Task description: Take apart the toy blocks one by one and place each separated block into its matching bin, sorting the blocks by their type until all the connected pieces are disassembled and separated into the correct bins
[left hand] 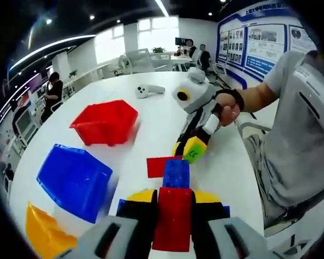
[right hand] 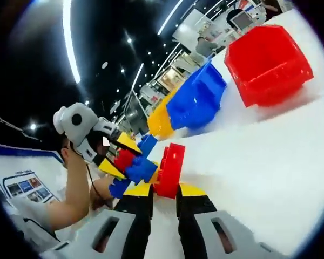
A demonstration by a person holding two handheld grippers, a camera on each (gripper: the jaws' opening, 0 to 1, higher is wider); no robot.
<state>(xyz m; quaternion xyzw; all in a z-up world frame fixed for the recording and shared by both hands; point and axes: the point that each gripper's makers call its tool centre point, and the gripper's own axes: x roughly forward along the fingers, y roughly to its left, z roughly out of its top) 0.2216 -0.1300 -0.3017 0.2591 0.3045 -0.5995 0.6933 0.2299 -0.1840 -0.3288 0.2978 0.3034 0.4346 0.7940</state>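
Looking down the left gripper view first: the left gripper point(left hand: 173, 213) has its jaws clamped on a tall red block point(left hand: 173, 218), part of the connected block cluster. A blue block point(left hand: 176, 172) sits on top of it, and a flat red block point(left hand: 157, 166) pokes out beside that, low over the white table point(left hand: 151, 116). The right gripper point(left hand: 190, 150), held in a person's hand point(left hand: 228, 112), reaches in from the right with its yellow tips touching the blue block. Off to the left sit the red bin point(left hand: 105, 123), the blue bin point(left hand: 74, 181) and the yellow bin point(left hand: 43, 234), all well apart from the cluster. A white controller point(left hand: 148, 90) lies farther back on the table.

Right gripper view: the right gripper's own jaws are closed on a red block point(right hand: 170, 170) standing on edge. The left gripper point(right hand: 116, 156) comes in from the left, gripping the blue and red pieces point(right hand: 137, 162) joined to it. Same three bins line up behind, red nearest the right edge.
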